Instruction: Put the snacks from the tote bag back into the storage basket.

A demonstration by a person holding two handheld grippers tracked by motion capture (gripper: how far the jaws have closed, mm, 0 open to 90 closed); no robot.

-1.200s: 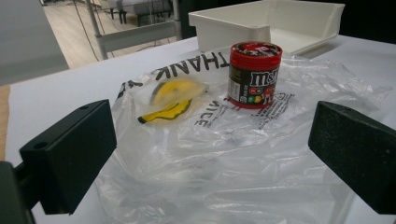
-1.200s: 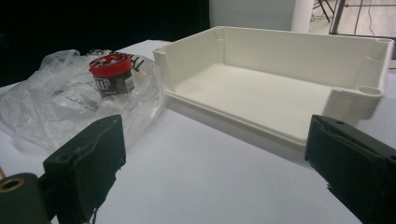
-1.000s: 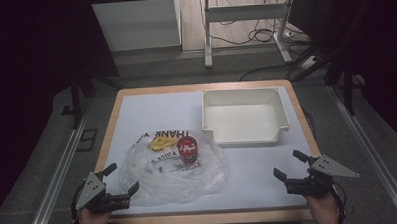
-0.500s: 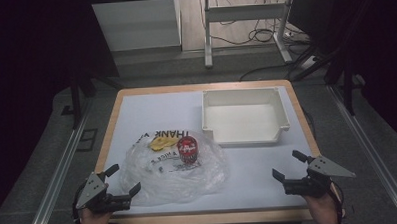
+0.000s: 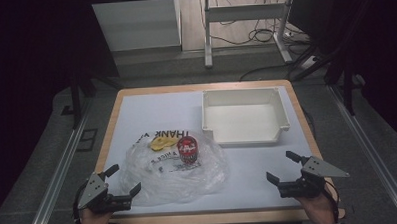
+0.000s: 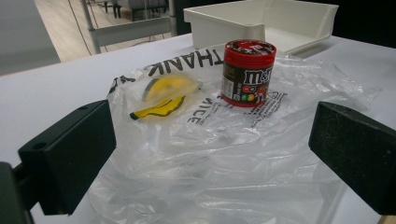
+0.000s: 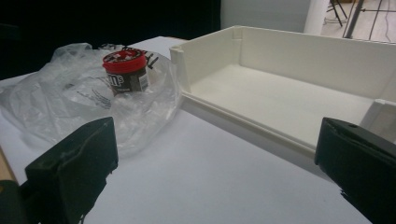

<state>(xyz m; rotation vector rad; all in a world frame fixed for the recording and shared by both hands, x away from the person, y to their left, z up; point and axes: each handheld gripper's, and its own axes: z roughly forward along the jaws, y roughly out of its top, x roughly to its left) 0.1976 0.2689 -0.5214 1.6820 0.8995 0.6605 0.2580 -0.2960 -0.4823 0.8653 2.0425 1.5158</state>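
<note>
at 7 o'clock, left gripper [image 5: 123, 180] spread wide, holding nothing; at 5 o'clock, right gripper [image 5: 285, 167] likewise. at centre, clear plastic bag [image 5: 173, 168] – red-lidded candy jar [image 5: 188, 150] and yellow item [image 5: 162, 142] inside. at 1 o'clock, white bin [image 5: 244, 115]. risk – tugging slack film could topple the jar.

A white-topped table [image 5: 136, 109] with a wooden edge is seen under dim light. A crumpled clear bag [image 5: 174, 180], printed in black letters, is spread over its near left part. A red-lidded jar [image 5: 188, 149] is stood upright on the bag, with a flat yellow piece [image 5: 161, 142] just beside it, under the film. An empty white tray [image 5: 281, 106] is set at the far right, apart from the jar. Cables [image 5: 254, 35] are strewn on the floor beyond.
</note>
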